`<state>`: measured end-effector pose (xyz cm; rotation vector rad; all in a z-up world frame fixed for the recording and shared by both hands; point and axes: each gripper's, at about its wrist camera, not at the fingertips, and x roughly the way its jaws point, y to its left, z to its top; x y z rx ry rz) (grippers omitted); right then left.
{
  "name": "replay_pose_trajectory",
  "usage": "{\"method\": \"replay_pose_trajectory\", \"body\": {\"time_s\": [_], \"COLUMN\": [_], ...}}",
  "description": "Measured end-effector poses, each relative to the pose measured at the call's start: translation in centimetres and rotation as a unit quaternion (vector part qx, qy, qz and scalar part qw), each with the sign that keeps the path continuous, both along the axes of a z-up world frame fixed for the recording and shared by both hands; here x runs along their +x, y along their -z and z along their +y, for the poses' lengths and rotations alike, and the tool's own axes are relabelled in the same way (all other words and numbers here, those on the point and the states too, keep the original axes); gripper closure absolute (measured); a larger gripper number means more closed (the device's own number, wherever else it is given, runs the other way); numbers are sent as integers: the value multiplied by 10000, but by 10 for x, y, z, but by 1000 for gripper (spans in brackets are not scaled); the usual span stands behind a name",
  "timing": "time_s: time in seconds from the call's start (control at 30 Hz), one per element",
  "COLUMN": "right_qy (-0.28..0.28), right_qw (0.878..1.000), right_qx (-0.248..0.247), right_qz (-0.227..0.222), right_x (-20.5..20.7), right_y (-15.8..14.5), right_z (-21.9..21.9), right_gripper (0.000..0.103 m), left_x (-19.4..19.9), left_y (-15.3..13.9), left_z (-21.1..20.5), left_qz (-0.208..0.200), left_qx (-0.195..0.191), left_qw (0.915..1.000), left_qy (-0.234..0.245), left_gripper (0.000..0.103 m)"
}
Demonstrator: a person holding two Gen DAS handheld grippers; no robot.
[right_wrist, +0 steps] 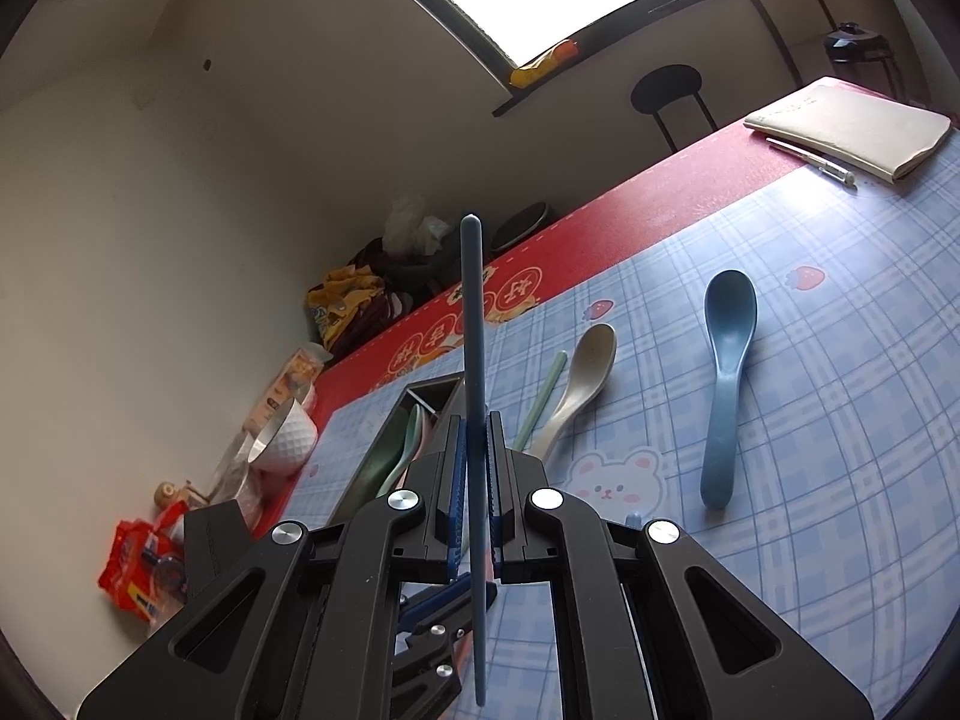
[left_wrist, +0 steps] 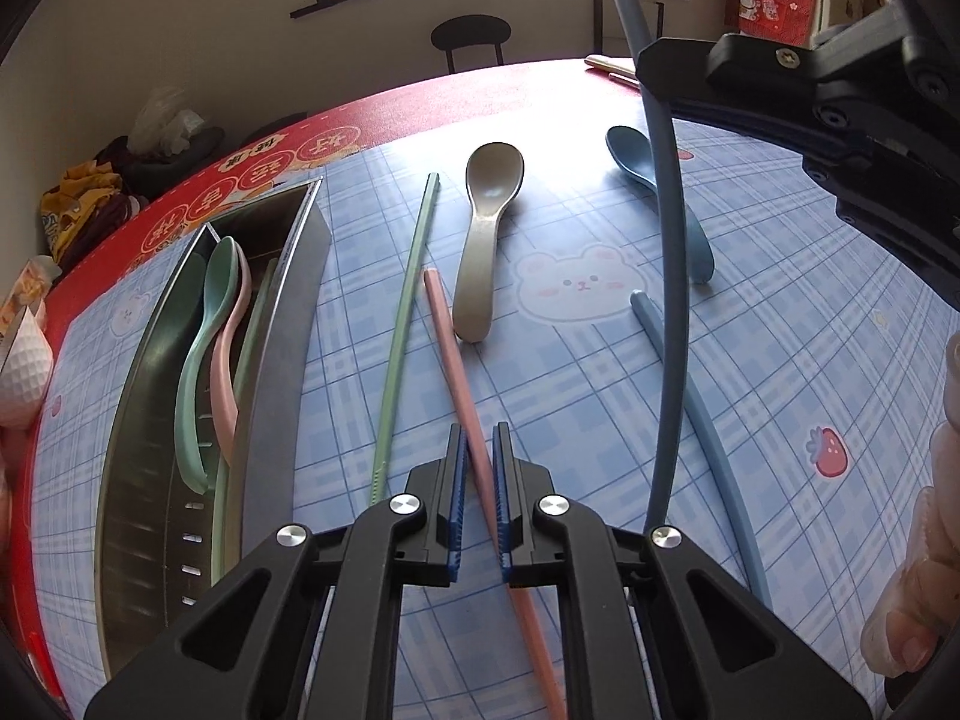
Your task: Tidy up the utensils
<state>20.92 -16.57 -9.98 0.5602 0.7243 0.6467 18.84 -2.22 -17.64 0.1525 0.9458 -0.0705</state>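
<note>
My left gripper is closed around a pink chopstick that lies on the blue plaid mat. My right gripper is shut on a blue chopstick and holds it upright in the air; it also shows in the left wrist view. A second blue chopstick, a green chopstick, a beige spoon and a blue spoon lie on the mat. A steel tray at the left holds a green spoon, a pink spoon and a green chopstick.
A notebook and pen lie at the table's far right corner. A white cup, snack packets and bags sit past the table's left edge. A black stool stands beyond the table.
</note>
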Motion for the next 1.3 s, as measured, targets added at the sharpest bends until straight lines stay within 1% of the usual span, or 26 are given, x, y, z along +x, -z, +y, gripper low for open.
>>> {"method": "replay_pose_trajectory", "body": {"time_s": [0.1,0.2,0.3,0.4,0.47,0.53,0.63,0.77,0.9,1.07,1.3], "right_qy": [-3,-14,-30,-34,-39,-48,-62,-70,-82,-130,-179], "right_qw": [10000,10000,10000,10000,10000,10000,10000,9999,9999,9998,9997], "right_qx": [4,0,5,10,-2,-12,-30,-51,-65,-74,-93], "right_qz": [17,23,27,25,22,29,39,61,88,110,124], "right_x": [1,1,1,1,1,1,1,2,4,5,6], "right_y": [0,0,0,0,0,0,1,2,4,5,7], "right_z": [0,1,2,2,2,4,6,8,9,12,15], "right_gripper": [97,97,97,97,97,97,97,97,97,97,96], "left_x": [-4,-11,-21,-30,-34,-33,-23,-5,12,24,34], "left_y": [-3,-11,-27,-49,-64,-77,-86,-80,-62,-45,-34], "left_z": [7,11,20,31,42,55,77,95,105,107,106], "left_qz": [60,64,14,-152,-289,-440,-528,-428,-211,-2,185], "left_qx": [-341,-578,-825,-976,-1030,-984,-926,-778,-741,-883,-962], "left_qw": [9994,9983,9966,9951,9943,9941,9938,9948,9951,9941,9933], "left_qy": [-20,-2,43,85,23,-67,-304,-495,-613,-629,-622], "left_gripper": [97,97,97,97,97,97,97,97,97,97,97]}}
